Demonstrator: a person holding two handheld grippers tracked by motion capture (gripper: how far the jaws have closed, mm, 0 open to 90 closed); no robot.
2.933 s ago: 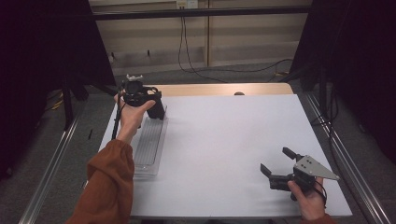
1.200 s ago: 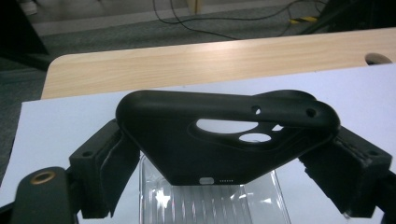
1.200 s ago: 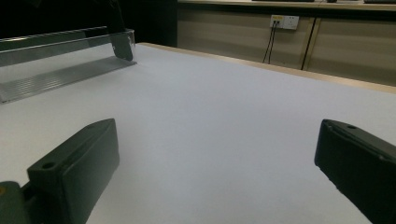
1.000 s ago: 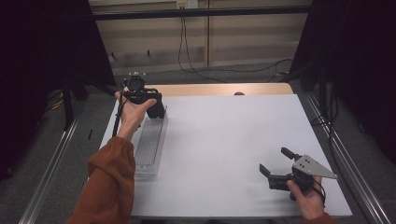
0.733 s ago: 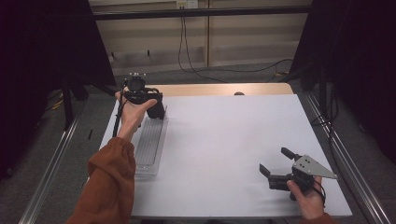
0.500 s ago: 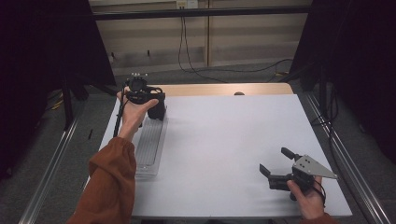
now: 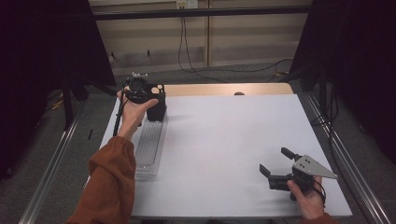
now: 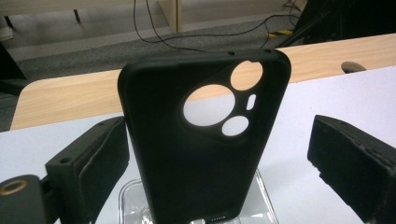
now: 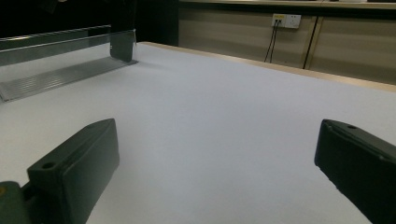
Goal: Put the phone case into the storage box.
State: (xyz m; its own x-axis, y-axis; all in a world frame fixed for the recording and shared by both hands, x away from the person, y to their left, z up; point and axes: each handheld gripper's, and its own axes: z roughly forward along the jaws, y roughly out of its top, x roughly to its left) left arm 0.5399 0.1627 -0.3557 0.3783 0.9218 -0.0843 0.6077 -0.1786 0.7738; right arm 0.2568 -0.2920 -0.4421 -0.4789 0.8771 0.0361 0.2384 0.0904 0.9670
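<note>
In the left gripper view the bottom edge is cutting off the foot of the phone case (image 8: 201, 154), so where it is resting in the clear tray (image 8: 261, 205) cannot be told; the tray is mostly hiding behind the case. In the high view the left gripper (image 7: 140, 91) and hand (image 7: 133, 112) are covering most of the case. The picture's bottom edge is cutting off the counter's (image 7: 224, 140) near edge and both forearms.
</note>
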